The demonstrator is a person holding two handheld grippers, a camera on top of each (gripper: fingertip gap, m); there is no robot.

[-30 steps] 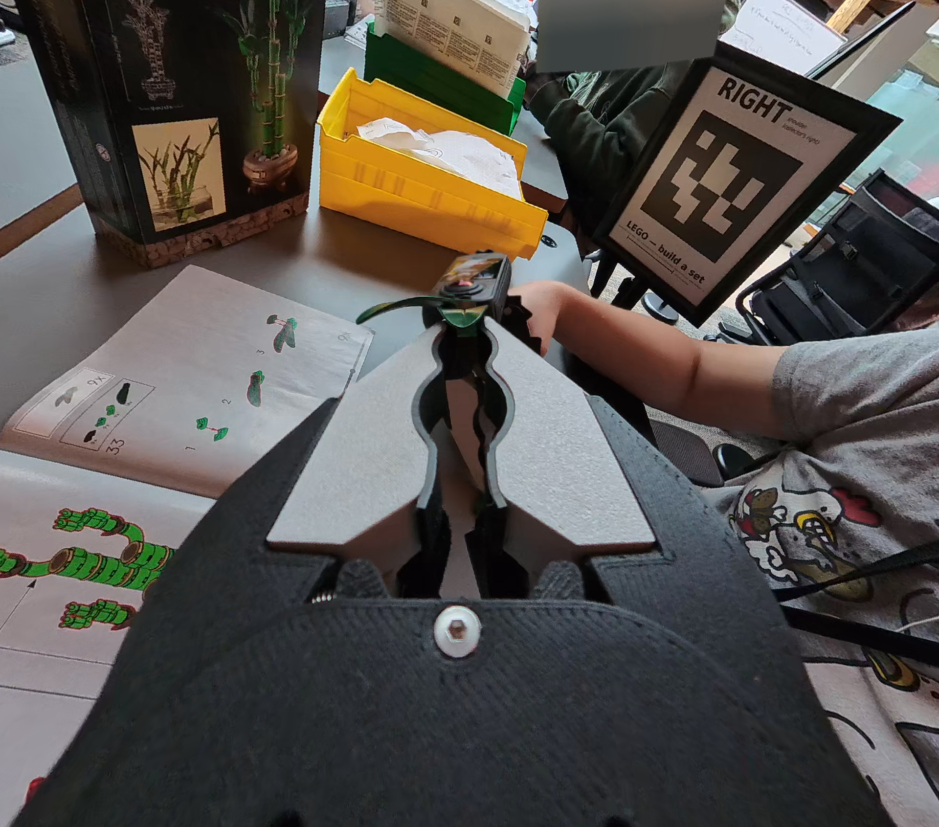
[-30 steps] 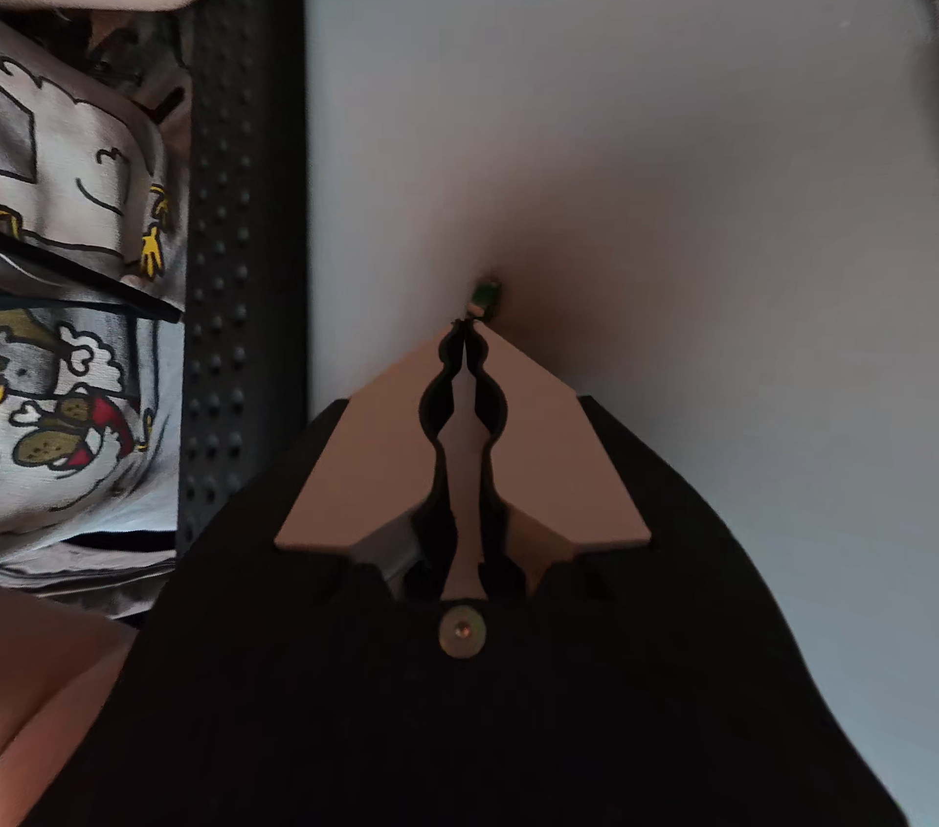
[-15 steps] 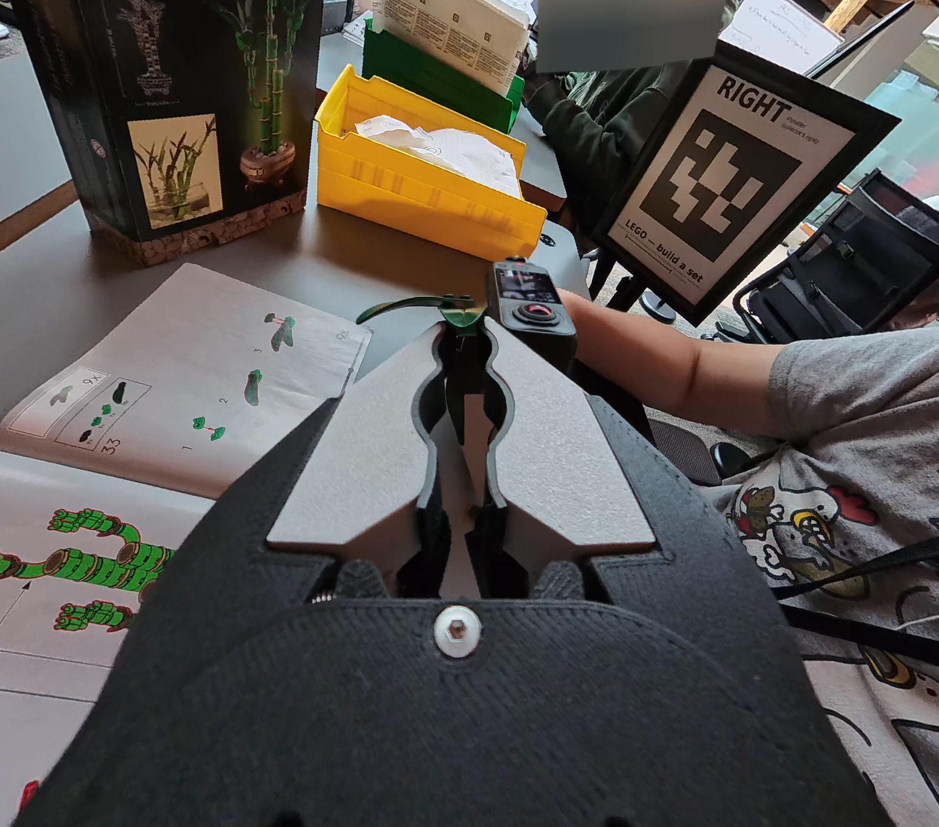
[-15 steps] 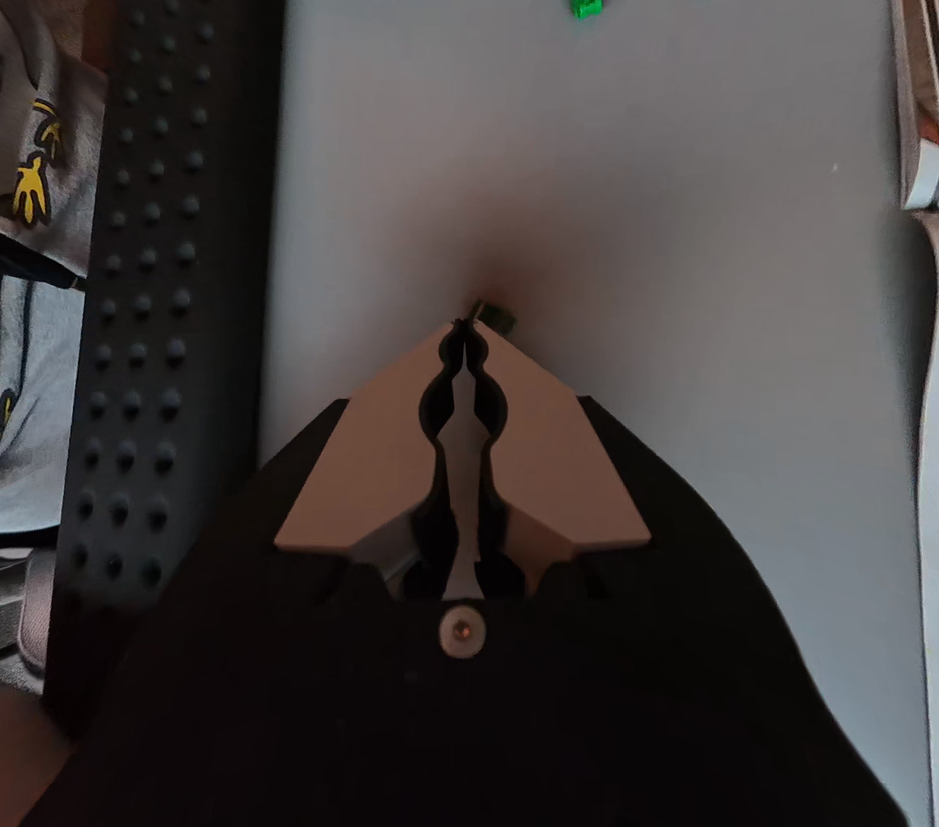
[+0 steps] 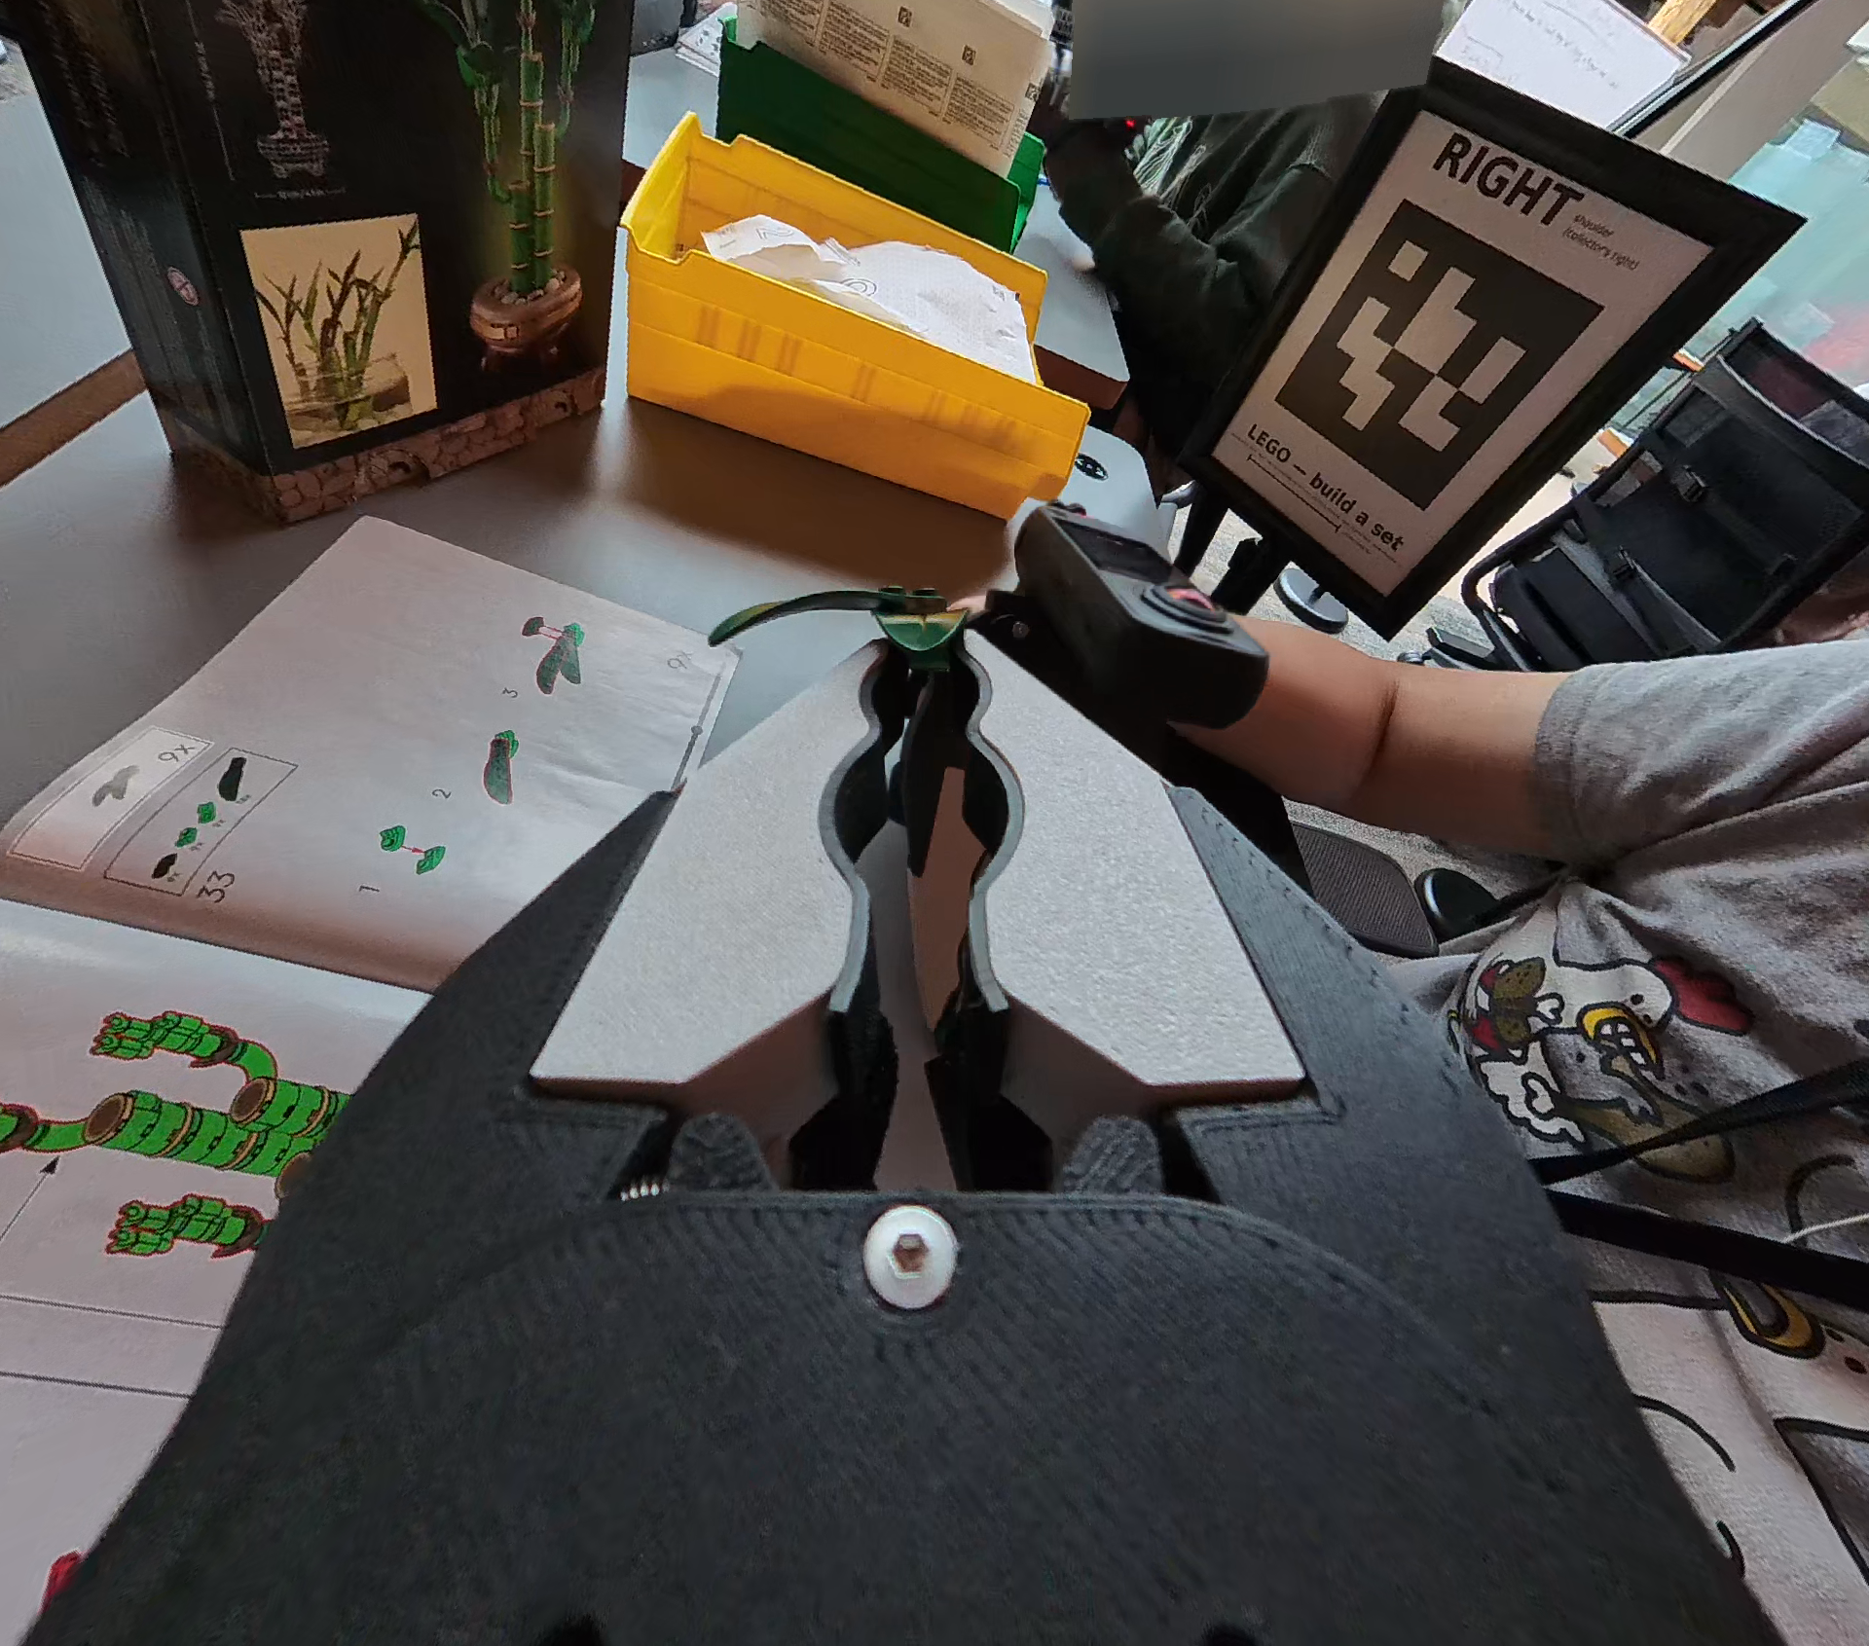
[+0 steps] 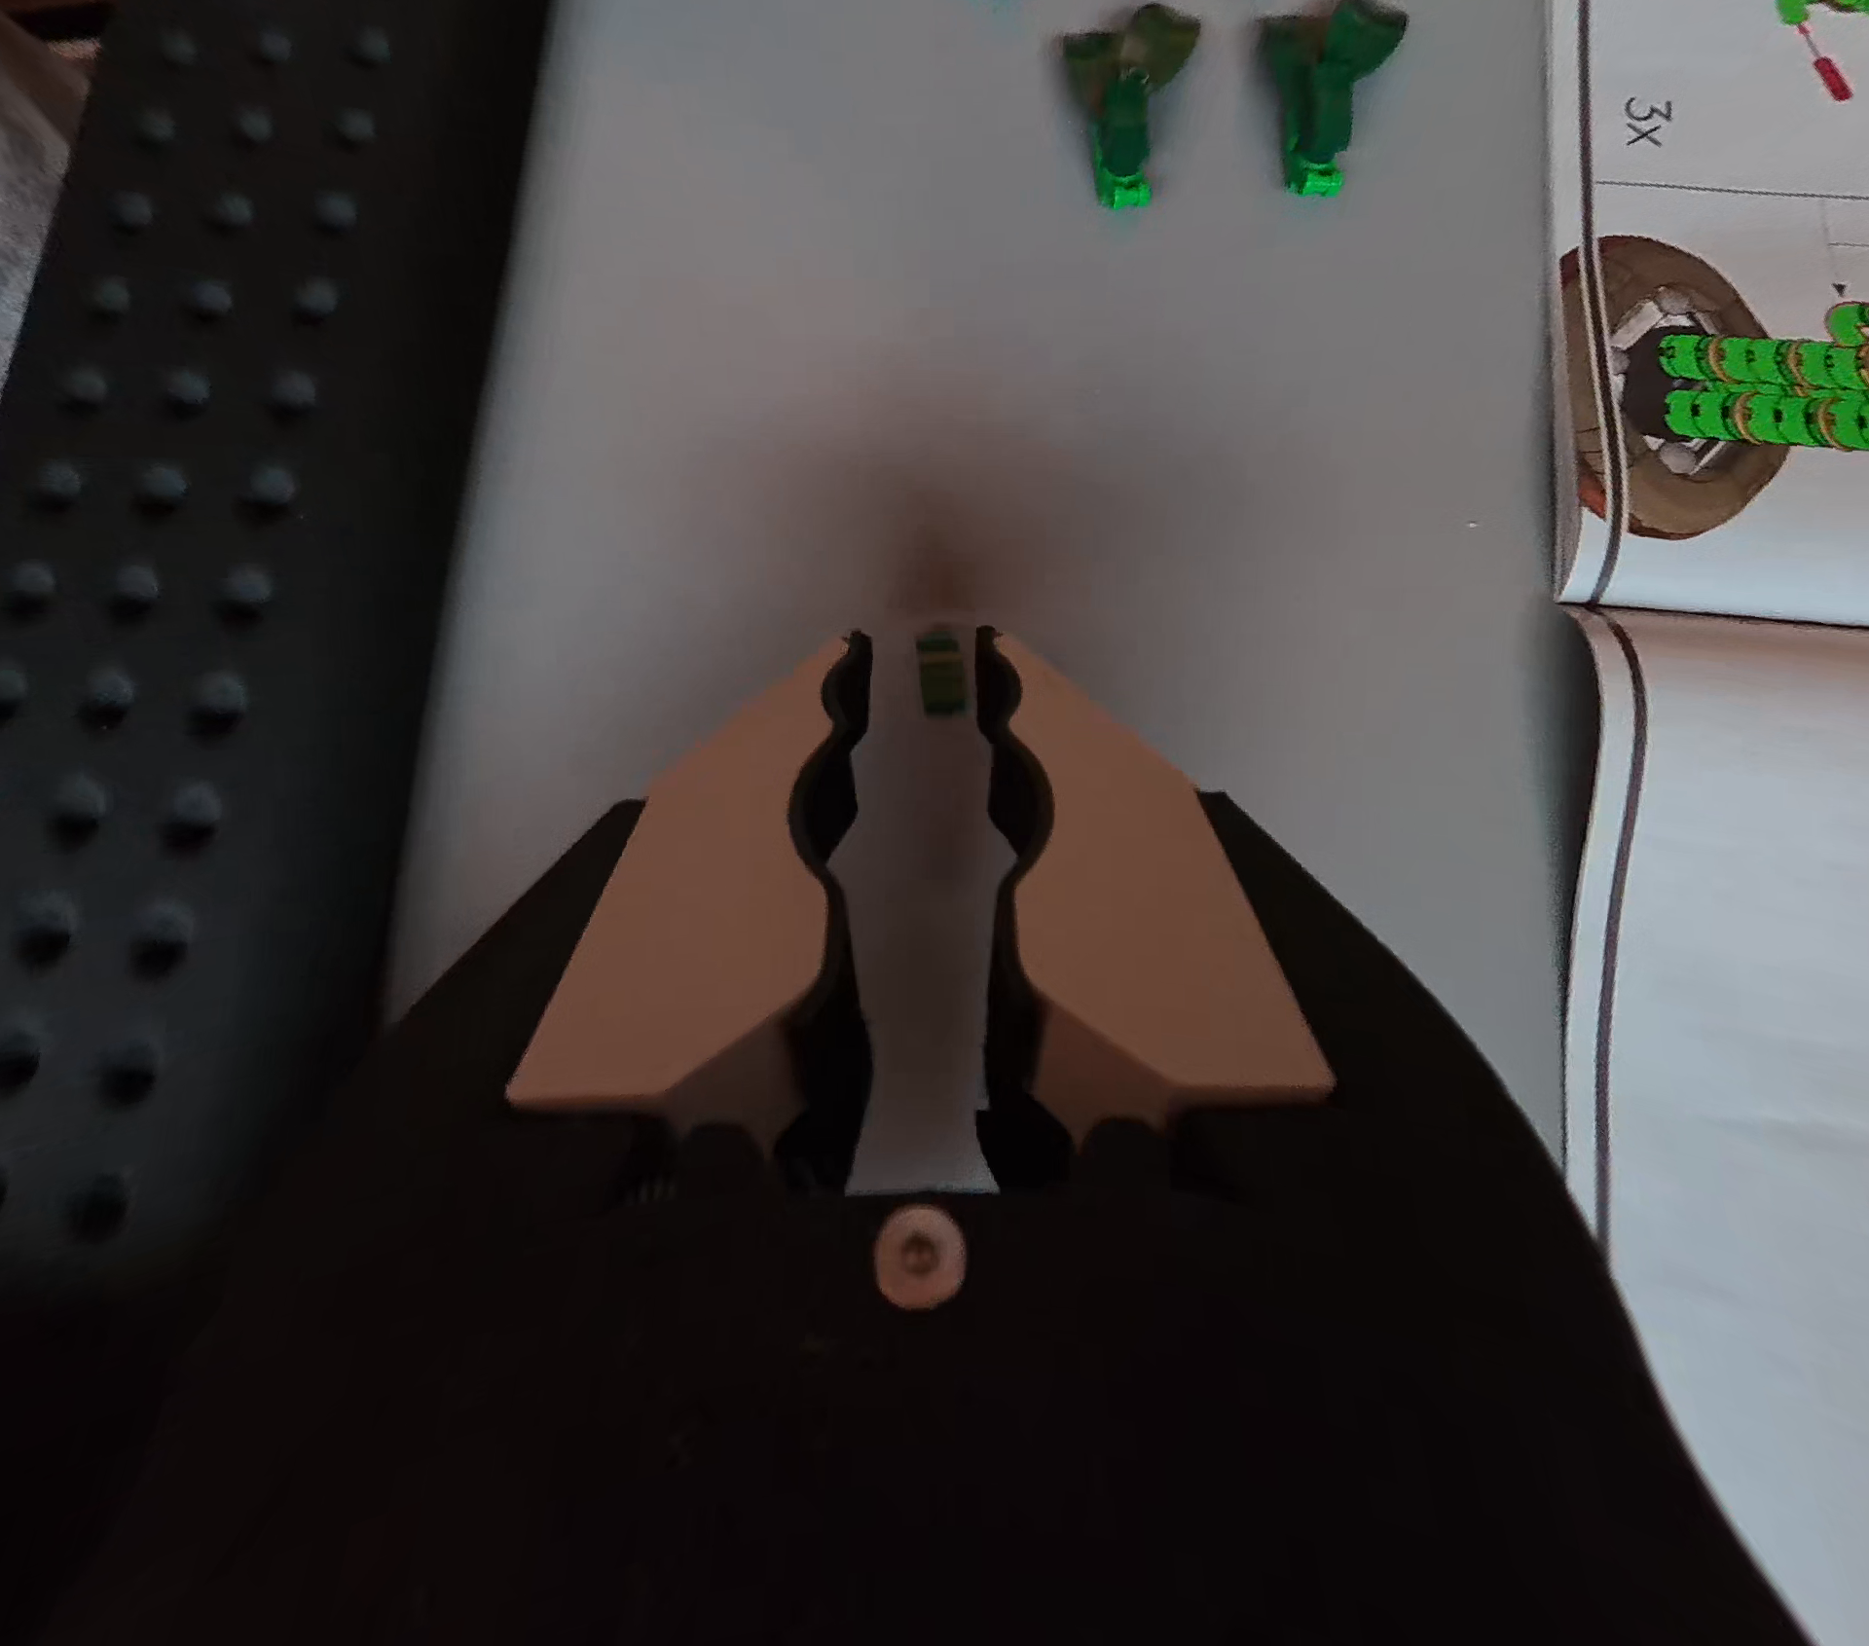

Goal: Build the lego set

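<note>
Dark green plastic is showing at the tips of the left gripper point(image 5: 918, 655), whose fingers are pinching a leaf piece point(image 5: 809, 612) that is curving off to the left above the worktop point(image 5: 708, 515). Just past it, the right gripper's camera body point(image 5: 1133, 606) is sitting close by. Below left, the instruction booklet point(image 5: 384, 748) is lying open, carrying printed step numbers and diagrams. Farther back, a yellow bin point(image 5: 839, 374) holding crumpled paper and the lettered set box point(image 5: 334, 111) are standing, with a framed sign point(image 5: 1466, 364) bearing a block pattern and lettering to the right.

Only the right wrist view is showing the right gripper point(image 6: 918, 642), fingers spread around a small green piece point(image 6: 939, 667), though whether it is touching either finger is unclear. Beyond are lying five leaf assemblies point(image 6: 1128, 101), a studded dark mat point(image 6: 202, 384) edging them on the left.
</note>
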